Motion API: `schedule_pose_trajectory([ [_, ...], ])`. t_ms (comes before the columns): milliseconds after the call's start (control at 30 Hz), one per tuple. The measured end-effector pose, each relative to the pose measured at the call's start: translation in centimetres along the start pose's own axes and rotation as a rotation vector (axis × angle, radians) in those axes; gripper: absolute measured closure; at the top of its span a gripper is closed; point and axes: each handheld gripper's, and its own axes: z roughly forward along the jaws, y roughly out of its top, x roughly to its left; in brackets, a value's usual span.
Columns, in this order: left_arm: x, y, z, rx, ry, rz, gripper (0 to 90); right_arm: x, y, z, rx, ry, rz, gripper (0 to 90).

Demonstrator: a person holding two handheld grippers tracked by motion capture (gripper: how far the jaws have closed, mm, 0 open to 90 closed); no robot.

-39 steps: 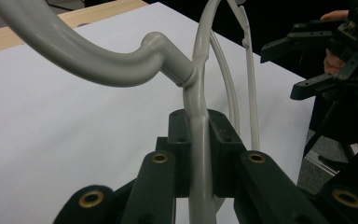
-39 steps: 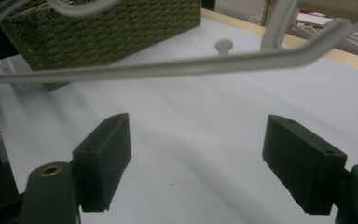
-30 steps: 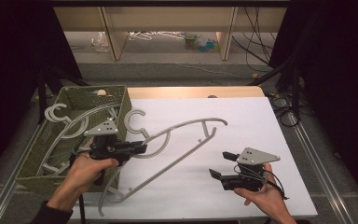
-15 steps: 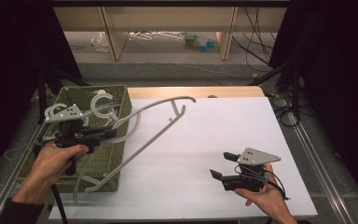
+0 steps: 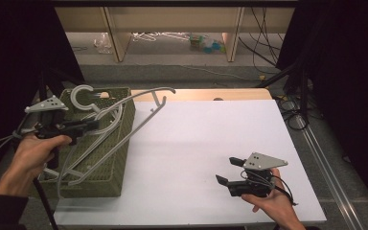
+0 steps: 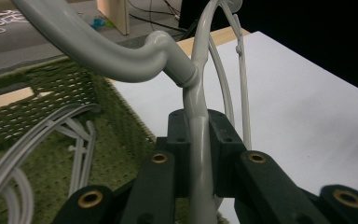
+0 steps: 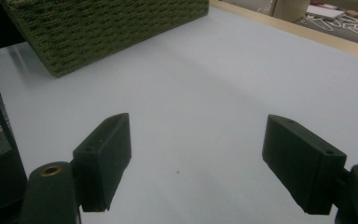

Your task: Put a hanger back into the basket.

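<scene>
The left gripper (image 5: 93, 125) clenches the grey hanger (image 5: 139, 112) near its neck; light, stiff, slick plastic. The right gripper (image 5: 226, 171) hangs released.

A white table (image 5: 211, 143) — at its left edge sits a green woven basket (image 5: 110, 158).

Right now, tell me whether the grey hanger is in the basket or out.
Partly in: left gripper holds the hanger tilted, its far arm past the basket rim.
</scene>
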Motion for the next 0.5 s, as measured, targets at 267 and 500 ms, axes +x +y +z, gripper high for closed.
schedule_pose_trajectory([
  [267,2.7,-0.2,-1.0,-0.011,0.053,-0.034,80.5,0.0,-0.1,0.1,0.004,0.007,0.001,24.9],
  [500,5.4,-0.5,-1.4,-0.015,0.079,-0.057,80.5,0.1,0.0,0.2,0.006,0.007,-0.005,24.9],
])
